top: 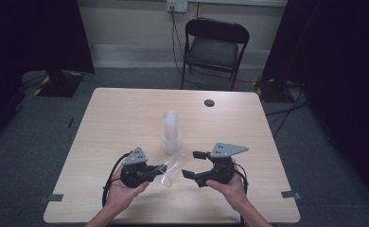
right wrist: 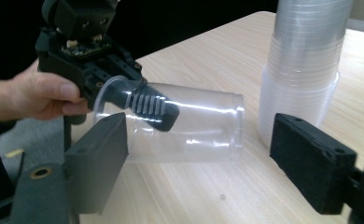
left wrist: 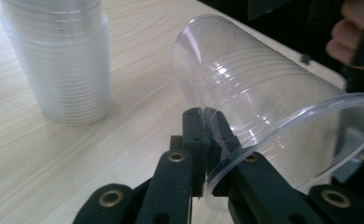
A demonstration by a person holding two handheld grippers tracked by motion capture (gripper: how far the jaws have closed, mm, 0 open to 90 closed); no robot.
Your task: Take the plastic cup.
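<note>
Item: clear cup (left wrist: 264, 93), one, plastic. We find it held on its side just above the table (top: 116, 109), near the front edge, its rim toward our left gripper (top: 150, 174) and its base pointing toward the stack (top: 171, 132).

Left gripper: jaws clamped together on the cup's wall at the rim, one jaw inside, one outside. In the right gripper view the ribbed inner pad (right wrist: 148, 106) shows through the plastic.

Right gripper (top: 194, 165): jaws wide apart, nothing between them that they touch. In its own view they stand either side of the cup's base end, clear of it.

Stack: nested clear cups, upright, mid-table, just beyond the held cup and apart from it.

Also present: a folding chair (top: 214, 47) behind the table; a dark round cap (top: 209, 102) in the tabletop near the far edge.

Step in hand, as we judge it: one cup is off the stack and carried by the left gripper alone; the right stands ready to take it or steady it.

Next move, as we judge it: we would bring the right jaws around the cup's body near the base and close gently, since thin plastic buckles under a hard squeeze. The left should keep its grip until the right has a sure hold, and the cup should stay clear of the stack so as not to topple it.
</note>
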